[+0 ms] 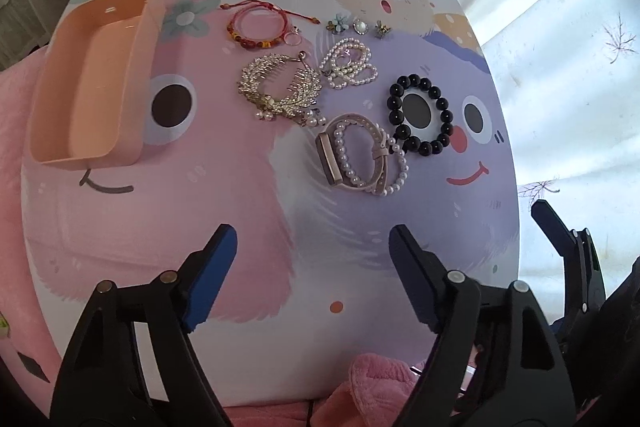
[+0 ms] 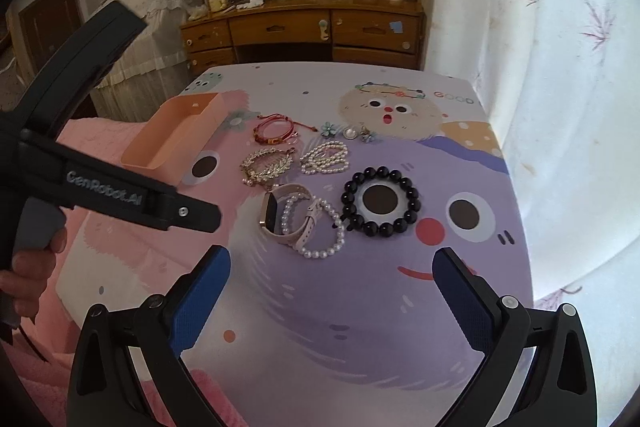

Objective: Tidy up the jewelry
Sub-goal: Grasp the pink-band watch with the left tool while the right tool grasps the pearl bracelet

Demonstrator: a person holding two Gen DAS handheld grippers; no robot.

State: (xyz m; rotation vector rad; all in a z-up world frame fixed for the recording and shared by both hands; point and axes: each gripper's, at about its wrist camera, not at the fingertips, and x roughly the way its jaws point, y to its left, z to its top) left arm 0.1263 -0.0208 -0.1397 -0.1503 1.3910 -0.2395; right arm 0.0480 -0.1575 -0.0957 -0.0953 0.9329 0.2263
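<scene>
left wrist view puts the jewelry in a loose cluster around the middle of the table [image 1: 280,267], toward its far right side, with the peach tray [image 1: 92,83] sitting at the far left edge, empty as far as i can see. nearest to me is the pink watch [image 1: 352,155], lying tangled with a pearl bracelet [image 1: 396,163]; its flat face looks toward the tray side, and the strap loop's long axis runs roughly from near left to far right. just beside it on the right lies the black bead bracelet [image 1: 418,115], a round ring with no real long axis. behind these are the gold hair comb [image 1: 280,87], long axis roughly parallel to the far edge, the pearl strands [image 1: 348,63], the red cord bracelet [image 1: 260,27], and three small earrings [image 1: 356,25] nearest the far edge. the tray's long axis runs near to far along the left edge, open side up. my left gripper [image 1: 312,275] hangs over the near part of the table with its fingers spread and nothing between them; my right gripper [image 2: 332,291] likewise has fingers wide apart and is empty. my worry is the watch and pearls: they overlap, so pinching one would likely drag the other along or drop it short of the tray. the earrings look too small for these pads and could skitter off the far edge.
</scene>
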